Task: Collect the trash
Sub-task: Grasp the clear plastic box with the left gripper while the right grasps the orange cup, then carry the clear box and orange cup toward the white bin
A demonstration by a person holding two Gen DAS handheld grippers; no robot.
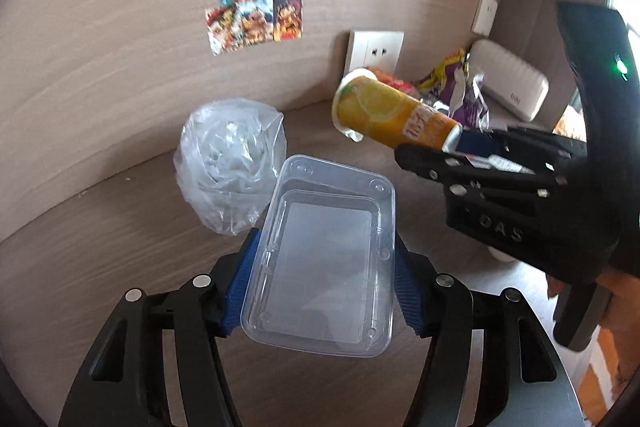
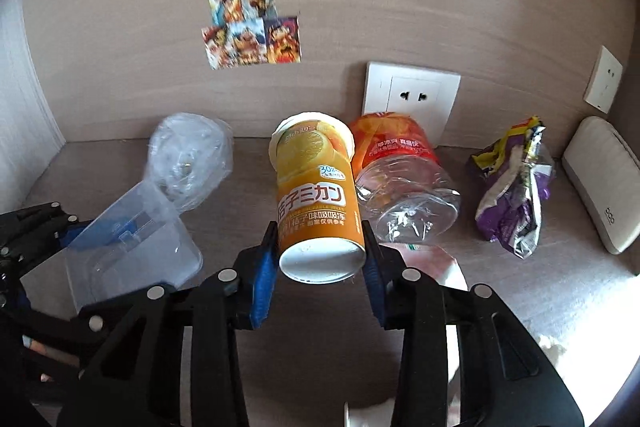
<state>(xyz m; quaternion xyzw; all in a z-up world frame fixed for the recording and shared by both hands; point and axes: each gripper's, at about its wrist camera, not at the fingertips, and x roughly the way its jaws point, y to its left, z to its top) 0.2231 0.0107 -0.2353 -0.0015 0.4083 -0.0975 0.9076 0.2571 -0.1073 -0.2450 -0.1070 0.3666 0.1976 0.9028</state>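
Two pieces are in hand. Left wrist: the left gripper point(image 1: 318, 279) clamps a clear tub point(image 1: 320, 259) by its long sides, just off the table point(image 1: 100, 259); a bag point(image 1: 228, 155) lies beside it near the wall. Right wrist: the right gripper point(image 2: 320, 263) pinches an orange cup point(image 2: 316, 203); bottle point(image 2: 404, 183) and wrapper point(image 2: 512, 187) remain, with bare table in front.

Looks like someone's room at home, probably a bedroom or dorm corner. Colourful anime cards point(image 2: 250, 27) are stuck on the brownish wall, with a white wall socket point(image 2: 412, 99) just above a wood-grain desk point(image 2: 540, 287). Snack litter sits along the back: a crumpled purple wrapper point(image 2: 512, 187) and an empty plastic bottle point(image 2: 400, 183).
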